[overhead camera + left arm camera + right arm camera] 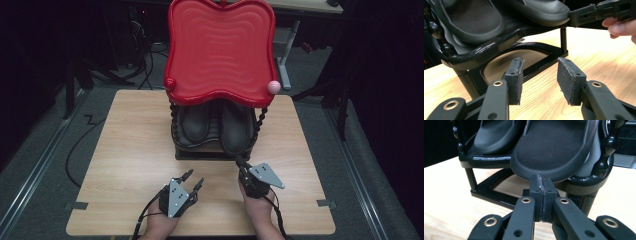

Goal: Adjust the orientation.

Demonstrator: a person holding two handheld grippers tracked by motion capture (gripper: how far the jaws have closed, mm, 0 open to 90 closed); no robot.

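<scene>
my left gripper (193, 180) jaws wide apart, nothing held, hovering over table (130, 150); my right gripper (543, 185) pads pressed together, empty, tip at toe of right shoe (554, 150) on black rack (486, 160)

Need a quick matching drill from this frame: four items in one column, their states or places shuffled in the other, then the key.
Items
1. left gripper
2. right gripper
3. red tray
4. pink ball

States or places
A. at the tray's front right corner
B. jaws wide apart, nothing between them
C. jaws pressed together at the toe of a dark shoe
D. on top of the black rack, above the shoes

Pairs: 1-B, 2-C, 3-D, 4-A
</scene>
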